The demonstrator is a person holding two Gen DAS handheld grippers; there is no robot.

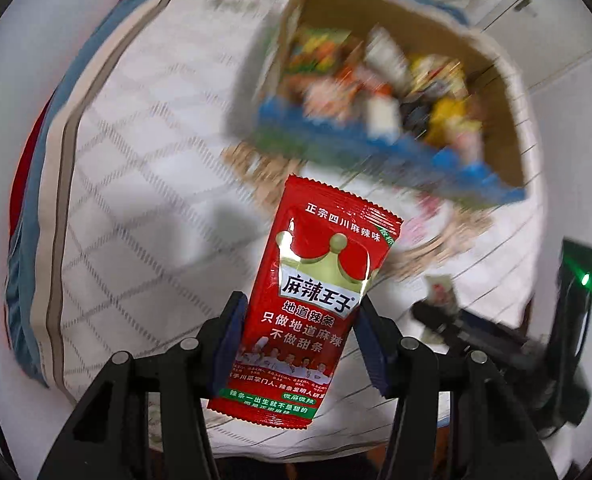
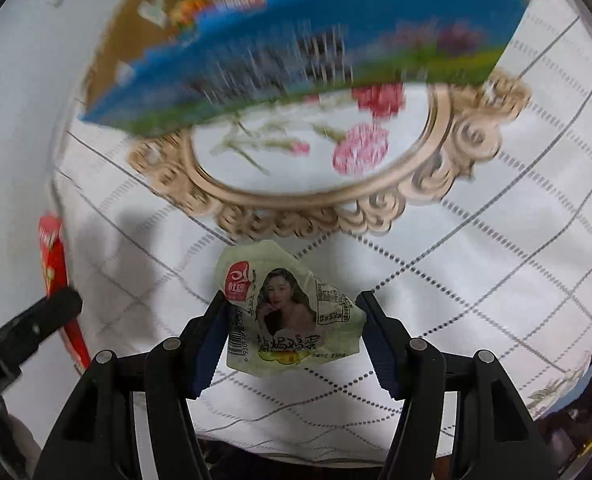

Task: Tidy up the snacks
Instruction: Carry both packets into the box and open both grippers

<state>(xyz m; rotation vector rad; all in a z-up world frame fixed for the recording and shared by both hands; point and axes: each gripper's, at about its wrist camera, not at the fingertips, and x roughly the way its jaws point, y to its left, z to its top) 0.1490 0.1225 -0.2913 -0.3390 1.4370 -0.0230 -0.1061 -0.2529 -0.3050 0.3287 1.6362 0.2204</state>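
Now | left fingers (image 1: 240, 312) clamp red sachet (image 1: 315, 300) | right fingers (image 2: 365, 308) clamp pale egg packet (image 2: 292, 312)

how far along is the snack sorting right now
Done: the cardboard box already holds a blurred heap of mixed packets. In hand: the left gripper is clamped on a red spicy strip packet, and the right gripper on a pale green egg snack packet, both above the tablecloth. Left: getting these two into the box.
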